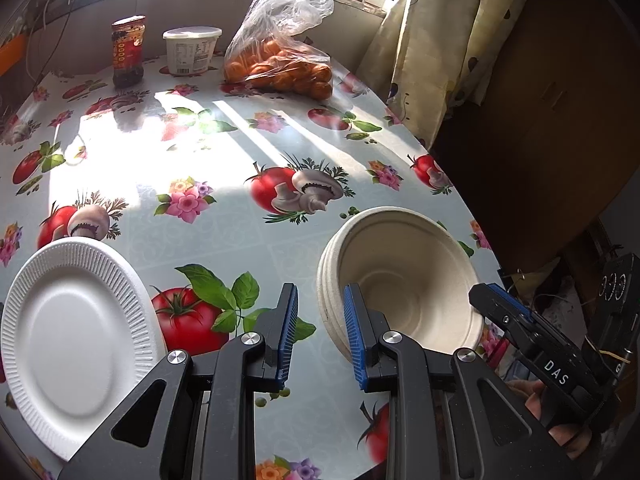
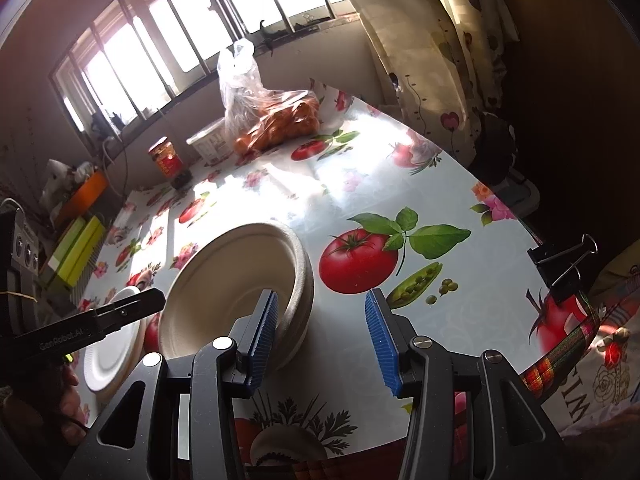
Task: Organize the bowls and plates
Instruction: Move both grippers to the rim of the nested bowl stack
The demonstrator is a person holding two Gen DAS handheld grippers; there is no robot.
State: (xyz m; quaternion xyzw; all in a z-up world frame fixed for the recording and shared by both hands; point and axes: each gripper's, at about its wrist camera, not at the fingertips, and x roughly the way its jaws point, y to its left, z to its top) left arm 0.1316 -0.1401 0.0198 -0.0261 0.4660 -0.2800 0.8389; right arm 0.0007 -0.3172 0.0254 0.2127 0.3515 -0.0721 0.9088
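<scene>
A stack of beige paper bowls [image 1: 404,276] [image 2: 224,280] stands on the vegetable-print tablecloth [image 1: 224,216] near its right edge. My left gripper [image 1: 320,332] is open at the stack's left rim. Its right pad overlaps the rim, and bare cloth shows beside the left pad. My right gripper [image 2: 324,340] is open on the opposite side, with its left pad over the stack's right rim and its right pad well clear. One finger [image 1: 500,308] of the right gripper shows at that rim in the left wrist view. A white ribbed paper plate [image 1: 76,344] [image 2: 110,348] lies left of the bowls.
At the table's far side stand a bag of oranges [image 1: 280,68], a white tub [image 1: 192,50] and a red-labelled jar [image 1: 128,52]. A black binder clip [image 2: 560,264] grips the cloth at the table's right edge. A curtain [image 1: 432,52] hangs beyond. Boxes [image 2: 76,248] sit off the left side.
</scene>
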